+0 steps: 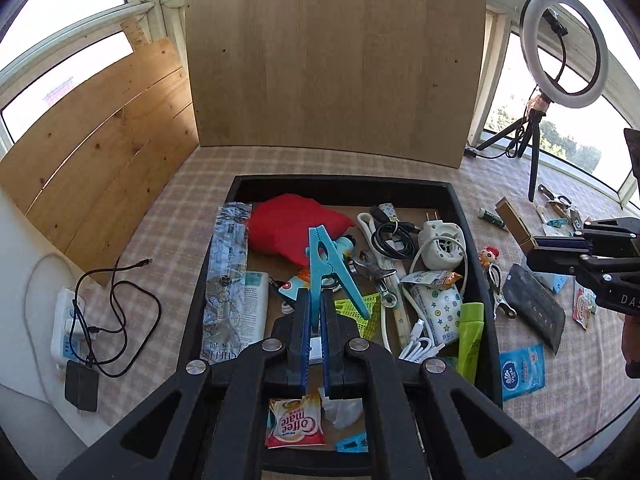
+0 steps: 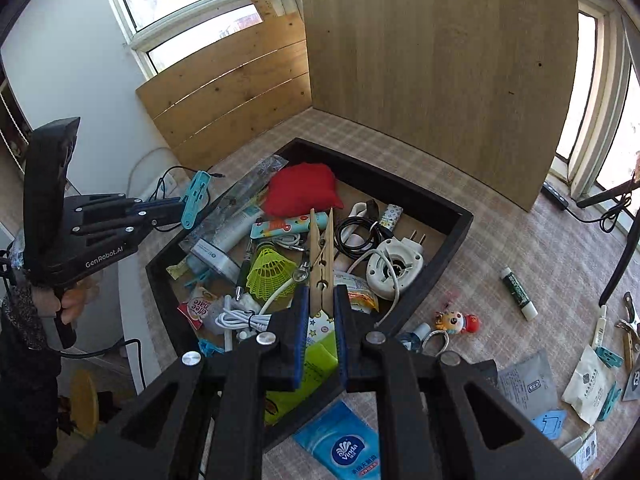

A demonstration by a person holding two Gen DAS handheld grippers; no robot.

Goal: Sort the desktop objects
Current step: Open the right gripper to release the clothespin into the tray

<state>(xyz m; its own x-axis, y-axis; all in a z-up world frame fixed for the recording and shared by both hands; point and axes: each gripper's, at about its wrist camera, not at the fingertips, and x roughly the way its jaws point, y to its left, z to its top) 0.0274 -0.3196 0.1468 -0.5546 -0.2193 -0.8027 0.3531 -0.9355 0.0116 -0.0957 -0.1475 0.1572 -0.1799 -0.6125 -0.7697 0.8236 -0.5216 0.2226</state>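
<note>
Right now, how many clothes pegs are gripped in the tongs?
2. A blue plastic peg in the left tongs, a wooden peg in the right tongs, both over the tray. Loose teal clips lie on the tablecloth; others may be hidden.

Checked tablecloth (image 1: pixel 168 216); upright wood panel (image 1: pixel 336 56) behind; plank board (image 1: pixel 104 152) left; bright windows (image 1: pixel 60 4); ring light (image 1: pixel 565 42) right.

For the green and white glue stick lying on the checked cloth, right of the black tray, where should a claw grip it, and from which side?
Grip the glue stick at its middle, on the dark green barrel, coming down from above. It lies flat on the cloth with free space along both long sides, so the fingers should close across its narrow width. Both claws are occupied: the right claw holds a wooden clothespin.
</note>
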